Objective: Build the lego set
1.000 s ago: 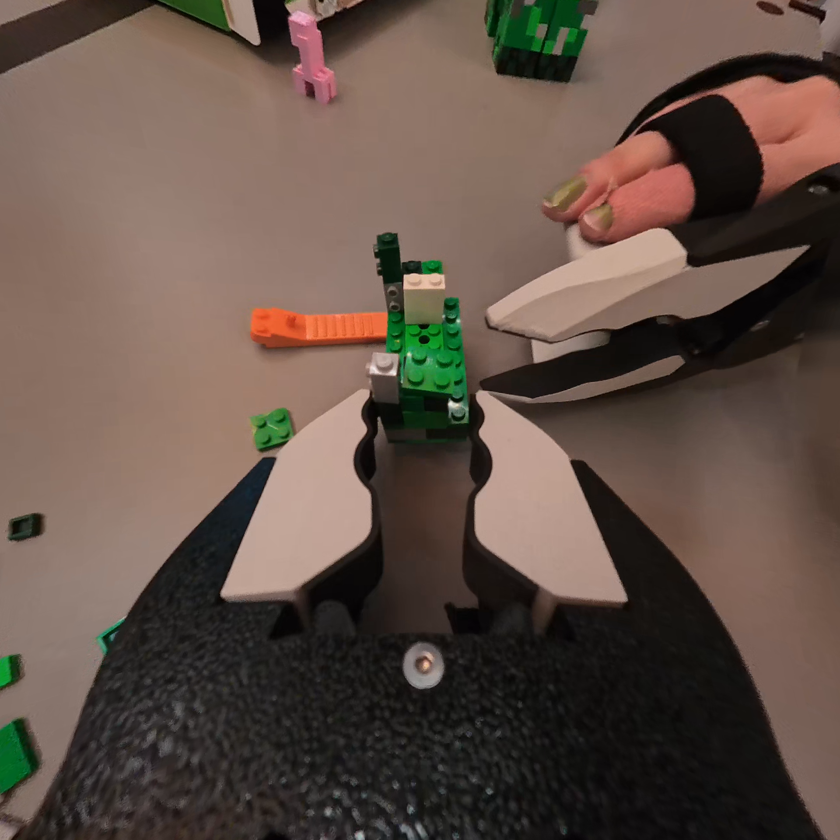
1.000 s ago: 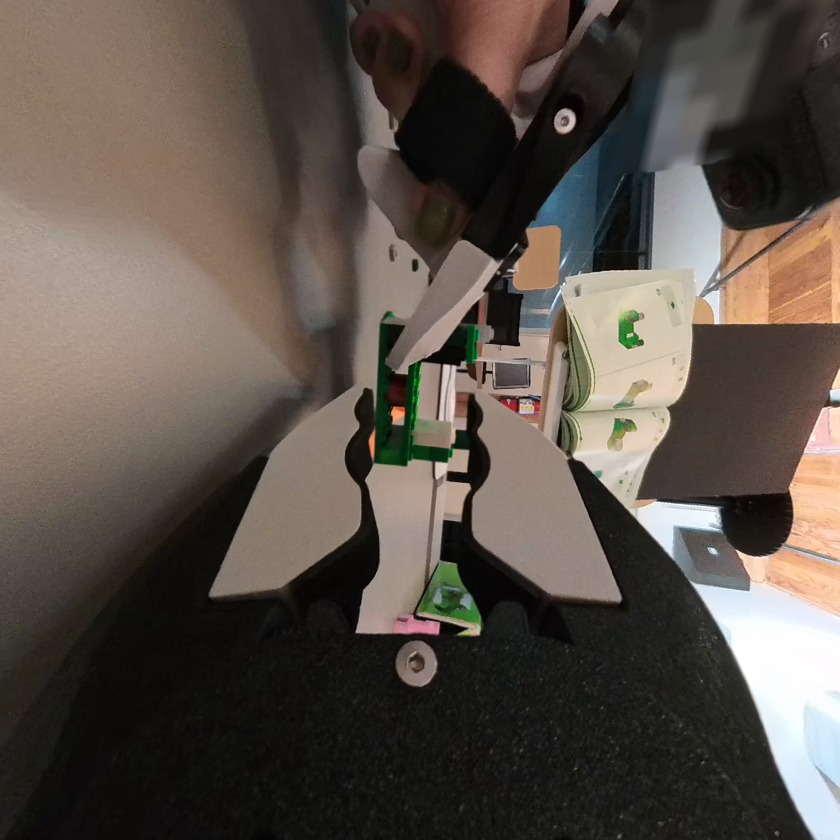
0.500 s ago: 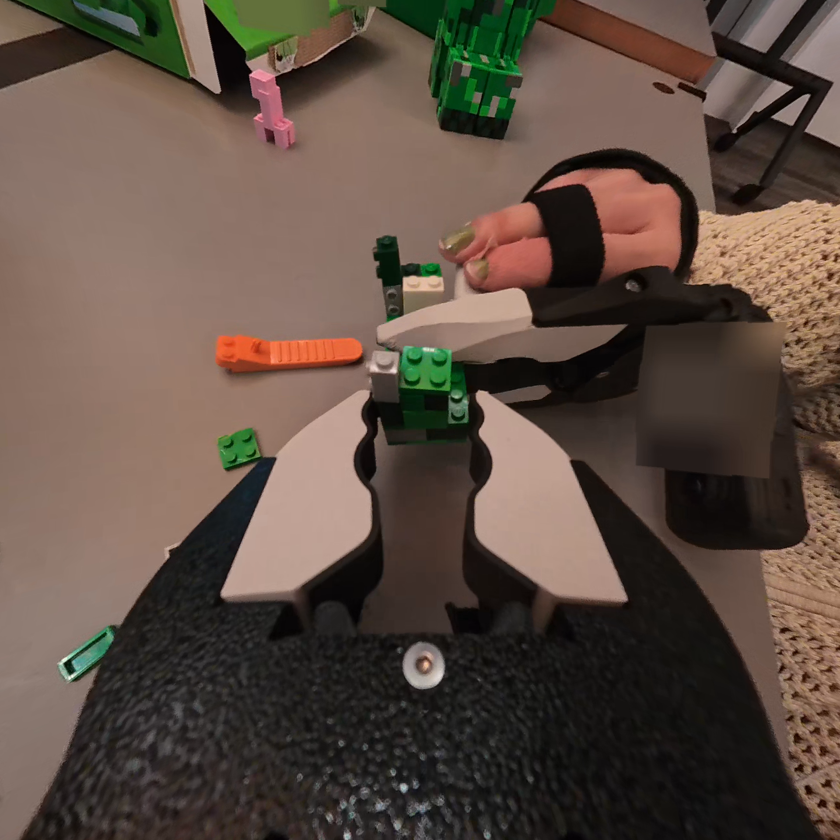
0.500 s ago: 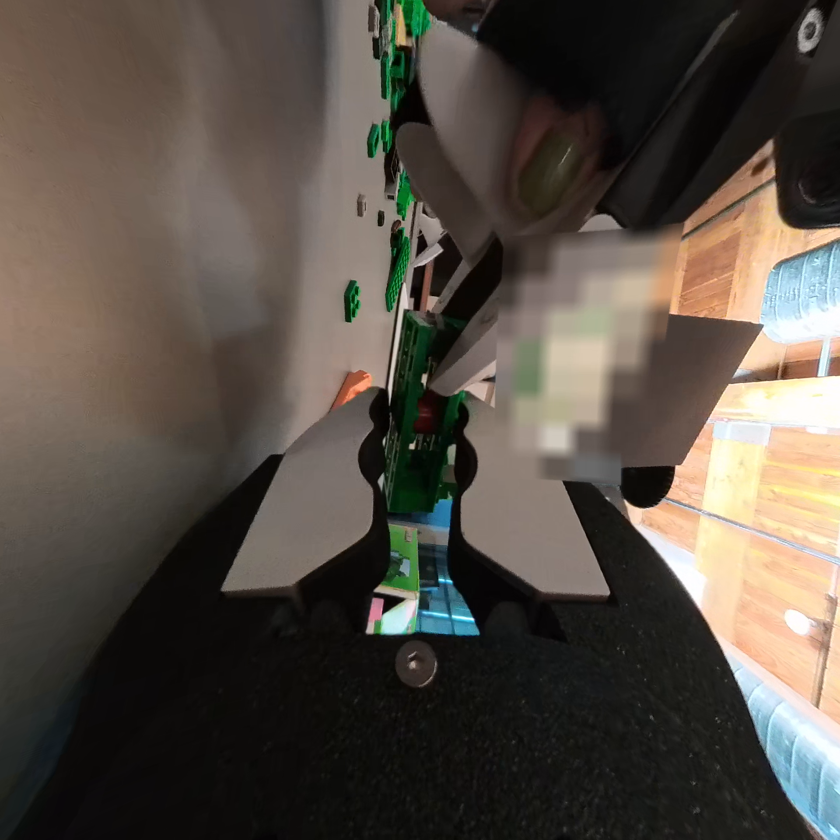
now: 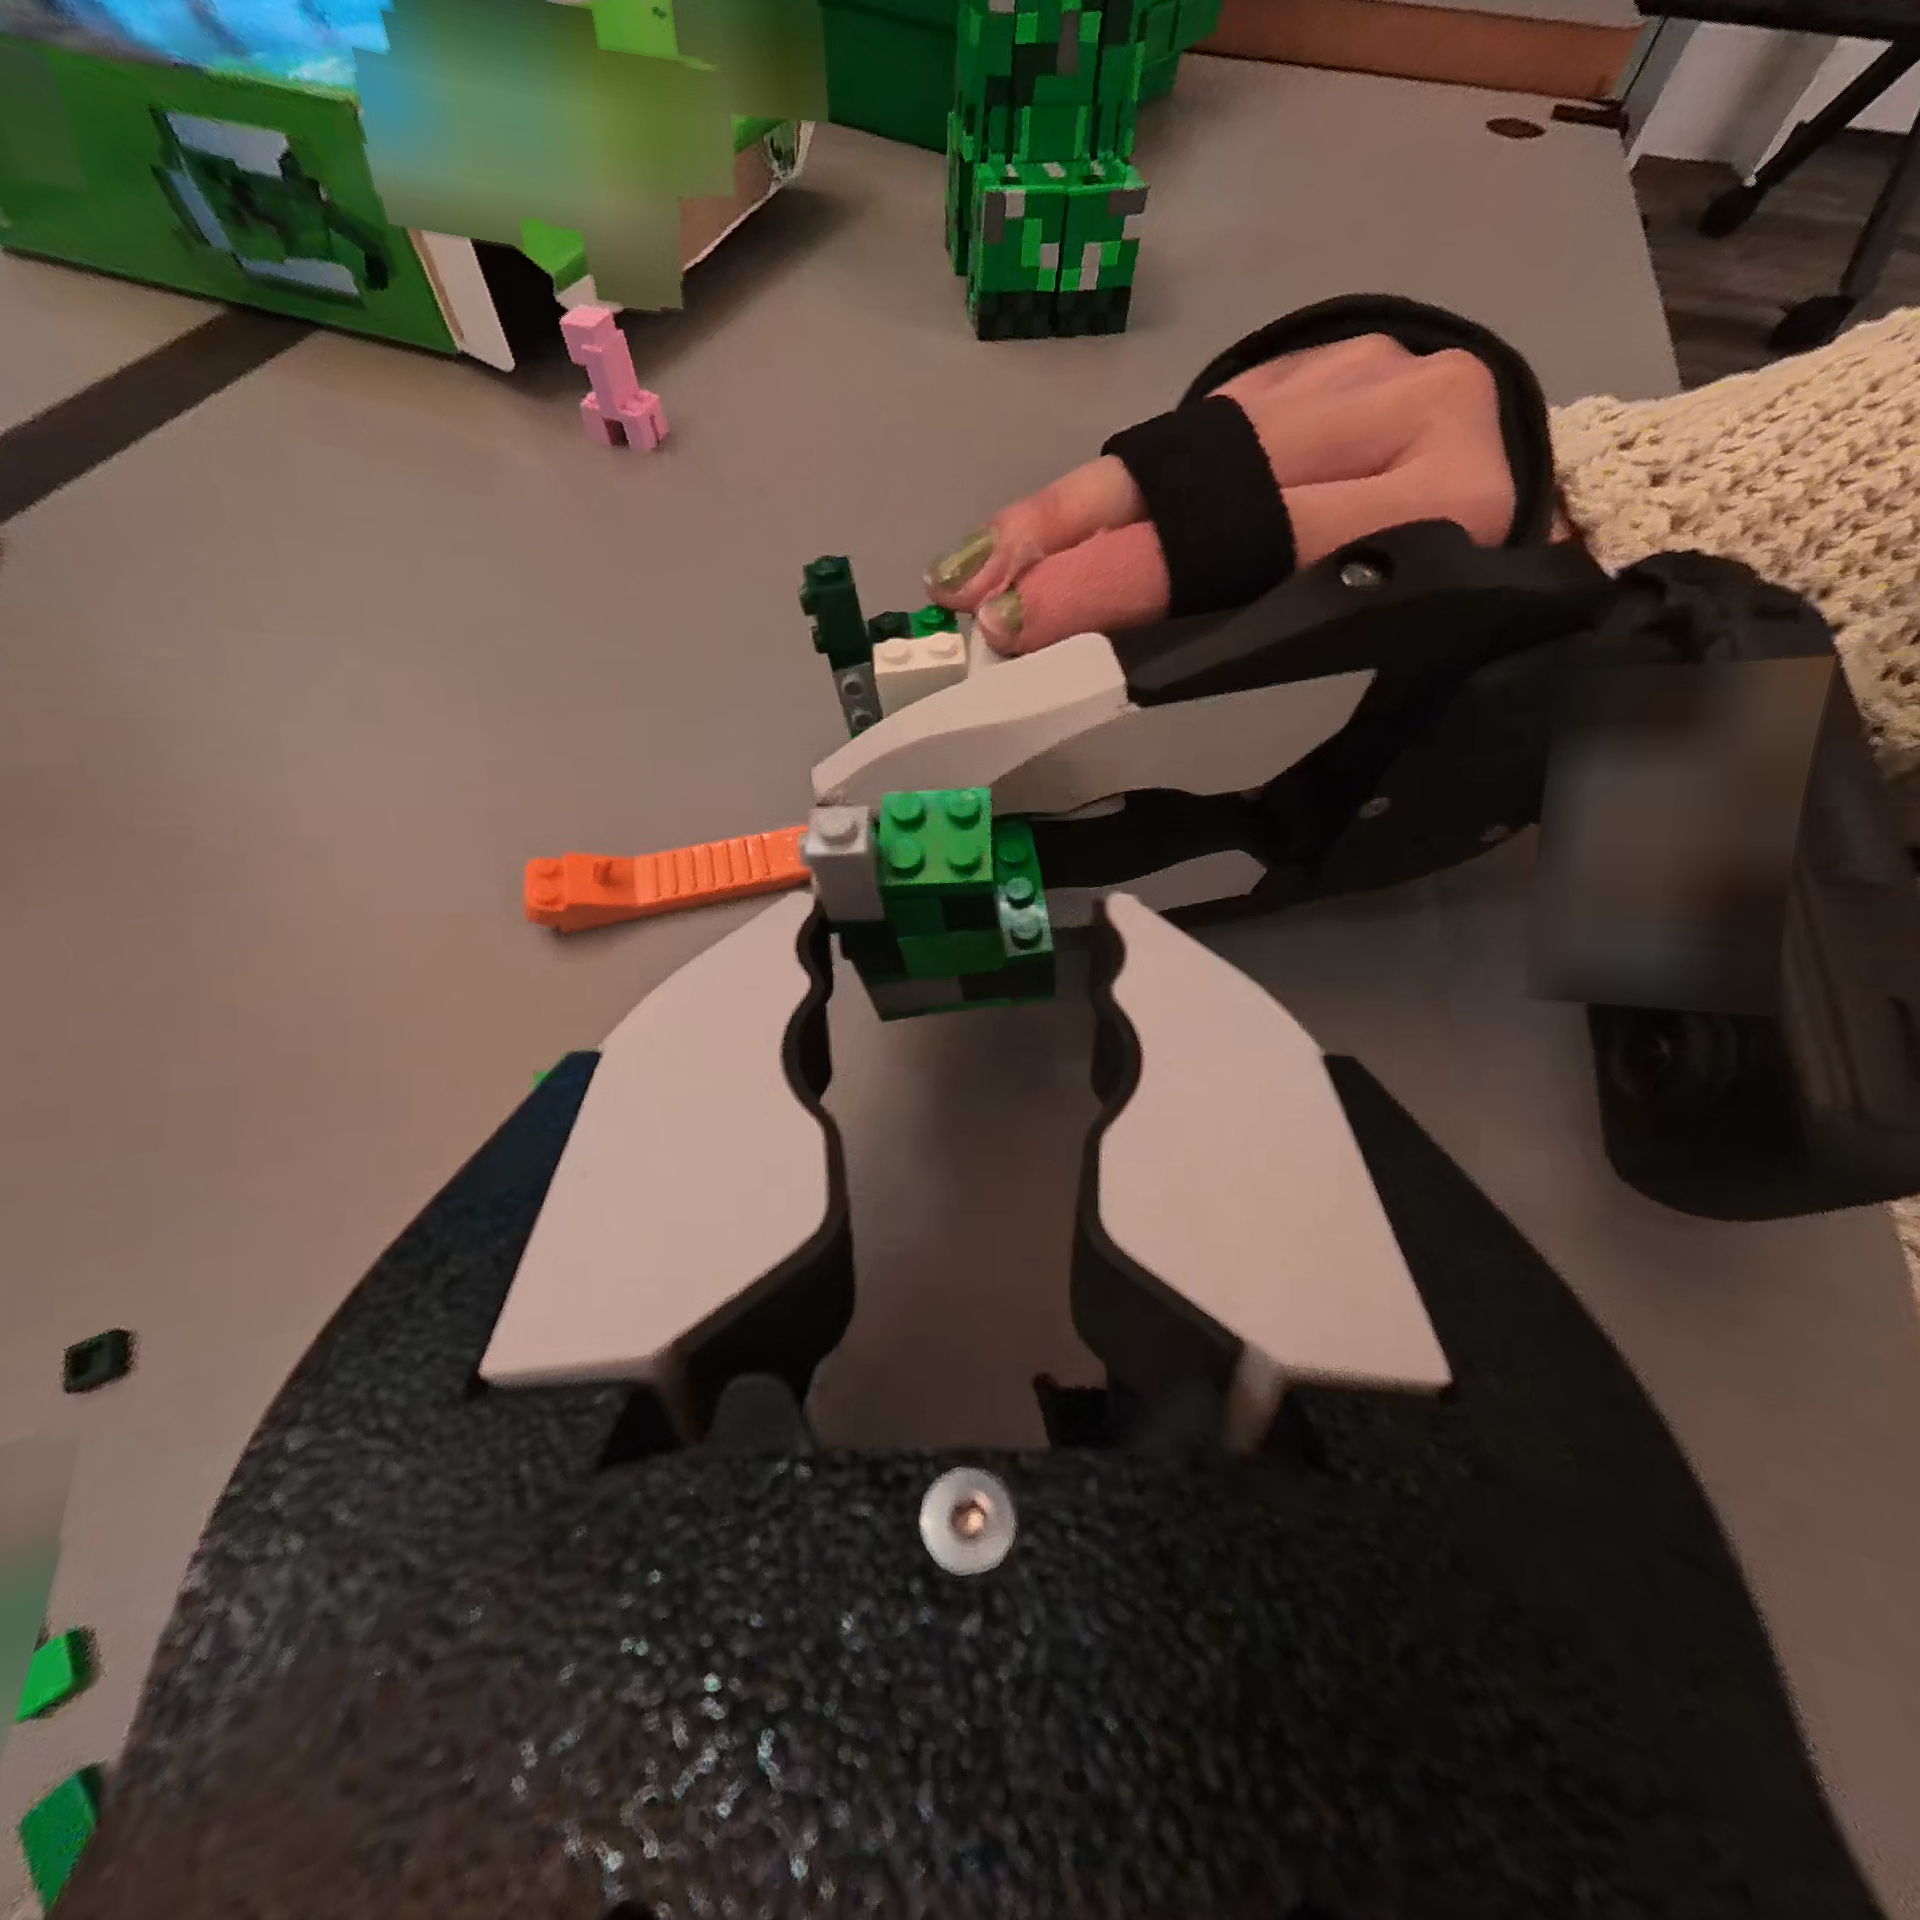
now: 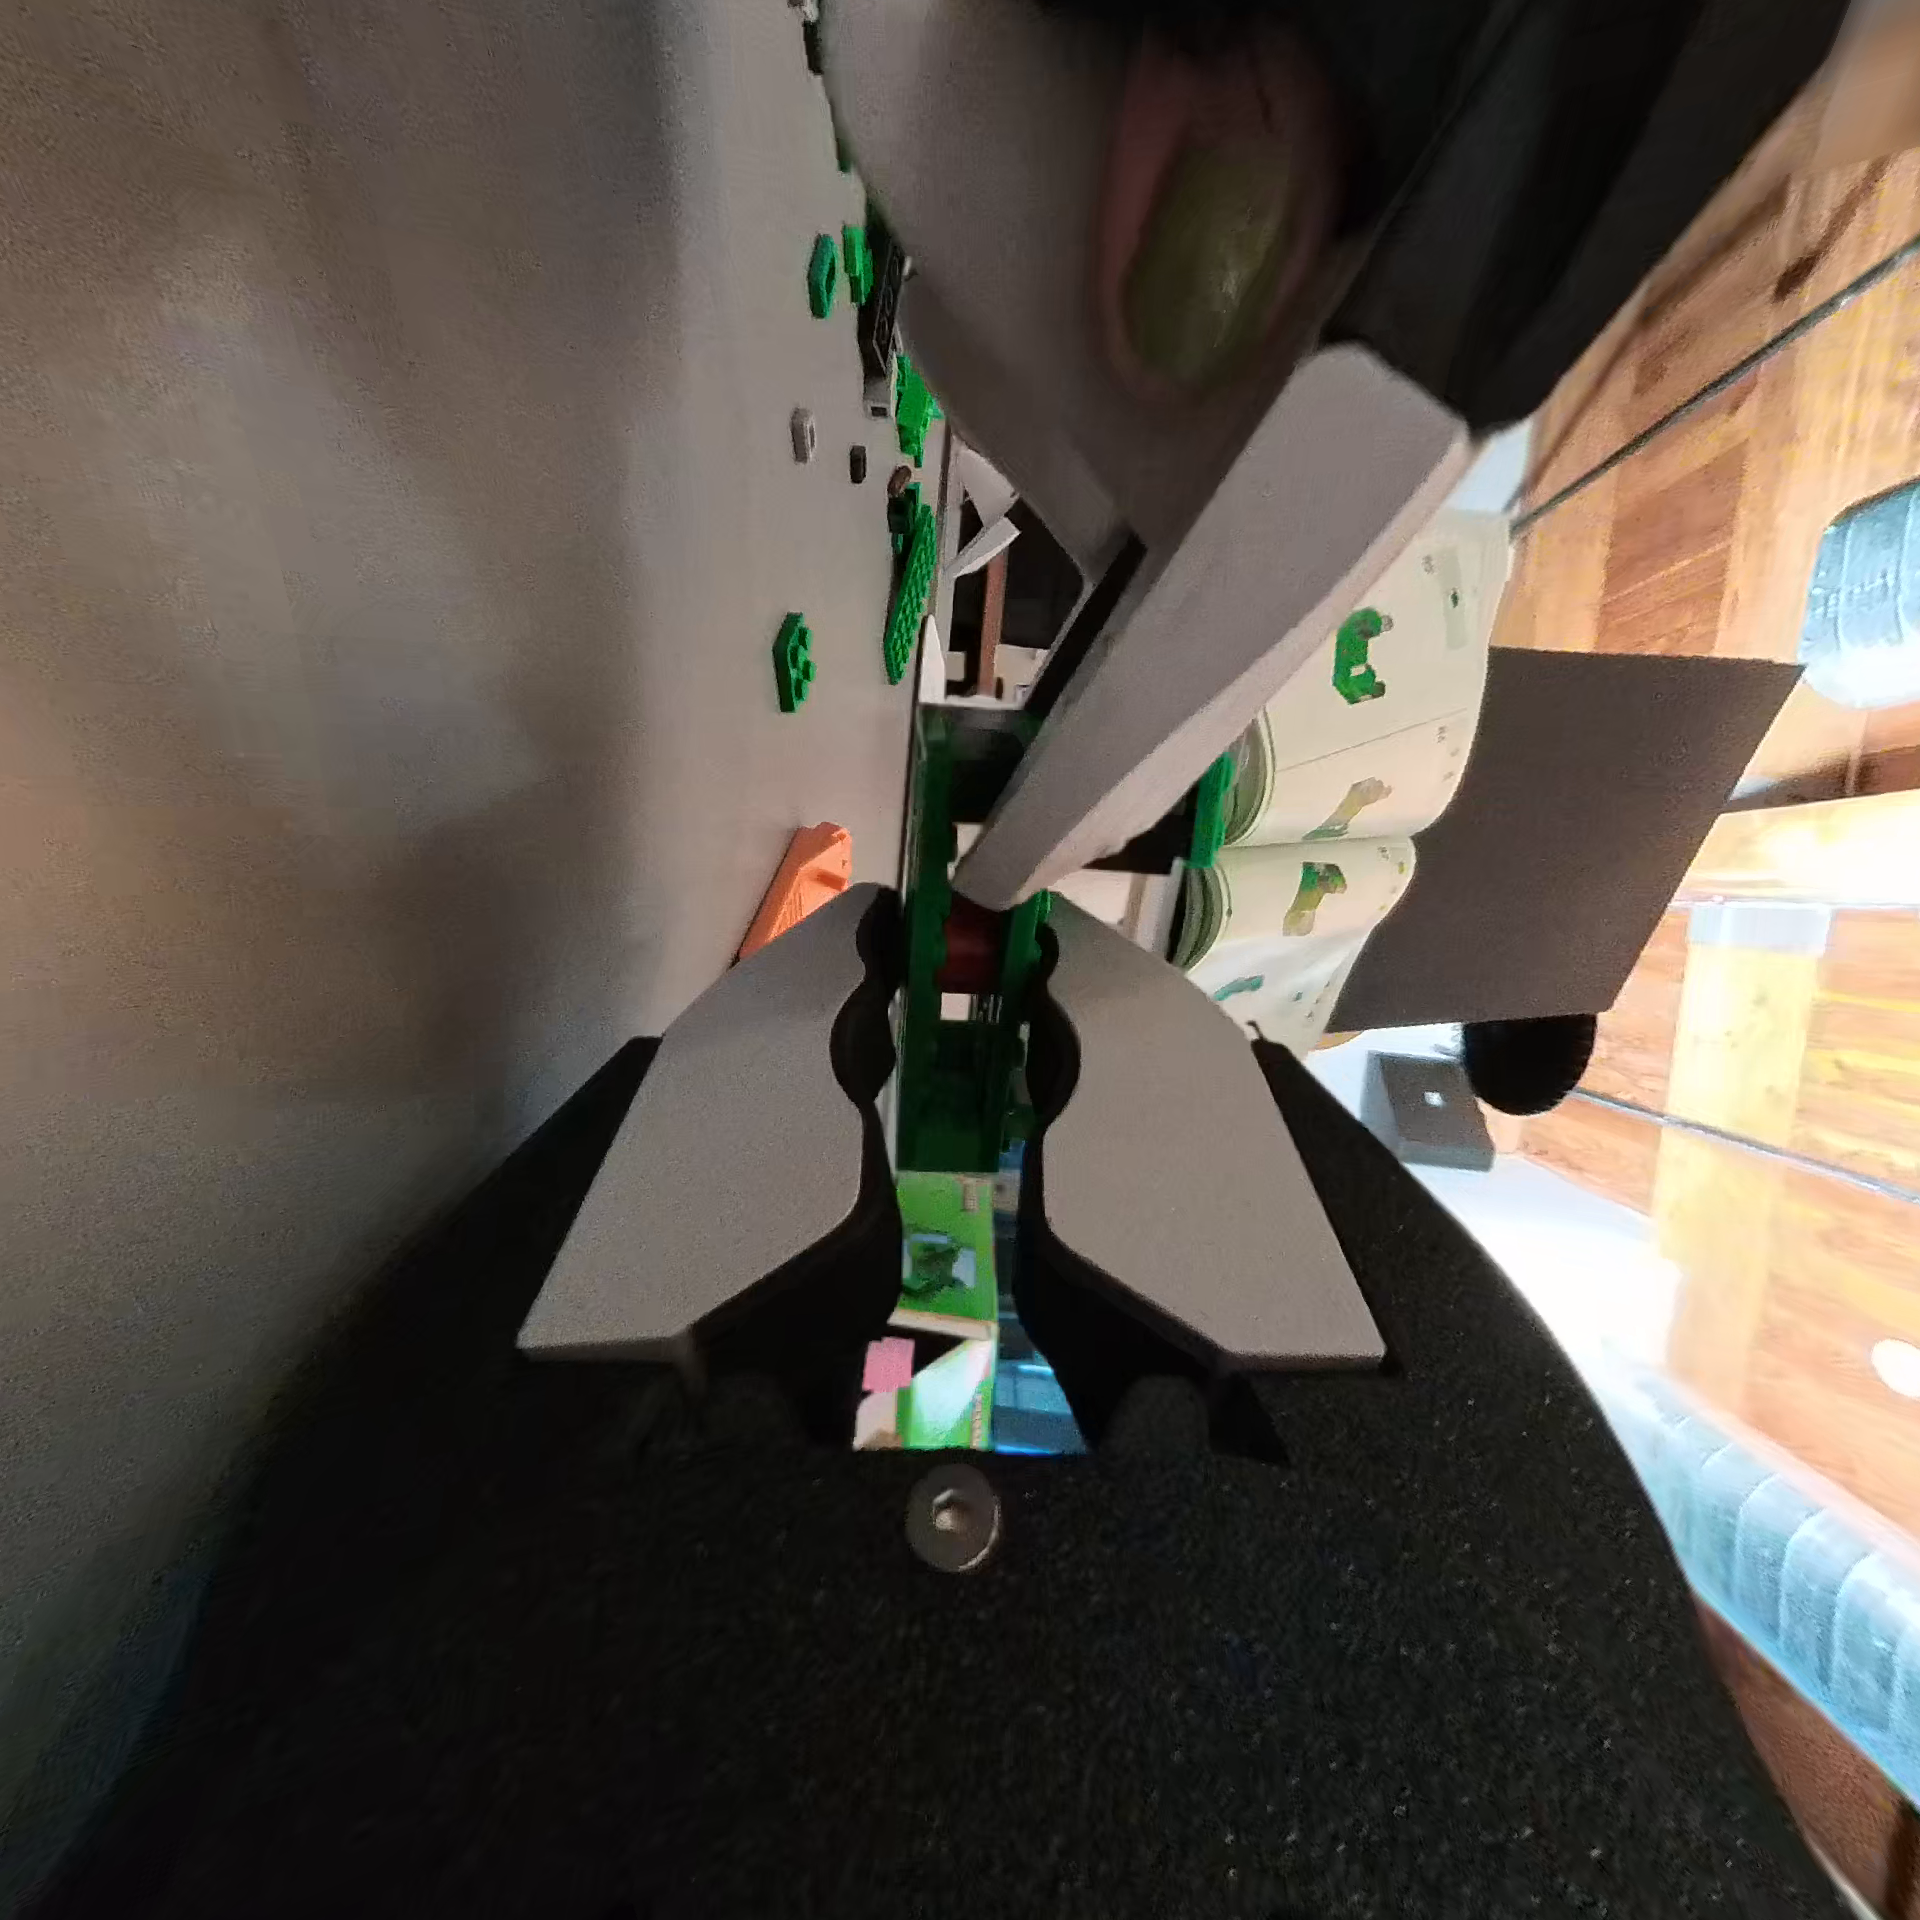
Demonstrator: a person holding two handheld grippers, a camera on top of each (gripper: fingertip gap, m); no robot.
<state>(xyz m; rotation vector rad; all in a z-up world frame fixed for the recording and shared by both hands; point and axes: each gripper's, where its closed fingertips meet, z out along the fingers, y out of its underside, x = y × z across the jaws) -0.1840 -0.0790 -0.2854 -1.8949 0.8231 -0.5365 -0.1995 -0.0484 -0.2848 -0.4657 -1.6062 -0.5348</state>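
Observation:
A small green lego build (image 5: pixel 956 914) with a grey brick on its left corner sits between my left gripper's (image 5: pixel 961 925) fingertips. The jaws stand apart, with a thin gap showing at the right finger. My right gripper, turned on its side, reaches in from the right; its upper finger (image 5: pixel 987 717) lies over the build's top. In the right wrist view my right gripper (image 6: pixel 961 925) is shut on the green build (image 6: pixel 956 1060), and one left finger (image 6: pixel 1195 675) touches its far end. A second small piece with a dark green column and a white brick (image 5: pixel 883 655) stands just behind.
An orange brick separator (image 5: pixel 665 873) lies left of the build. A pink figure (image 5: pixel 613 384), a tall green blocky model (image 5: pixel 1049 177) and a green box (image 5: pixel 208 208) stand at the back. Loose green pieces (image 6: pixel 795 660) lie on the grey table (image 5: pixel 312 675). An open instruction booklet (image 6: pixel 1340 790) is nearby. Left and right tips are no more than a few centimetres apart. From the right gripper's tips to the orange brick separator (image 5: pixel 665 873) is close to 6 cm.
My right gripper has moved in from the right and closed on the green build. My left jaws have widened slightly around it. The left camera has pulled back and up.

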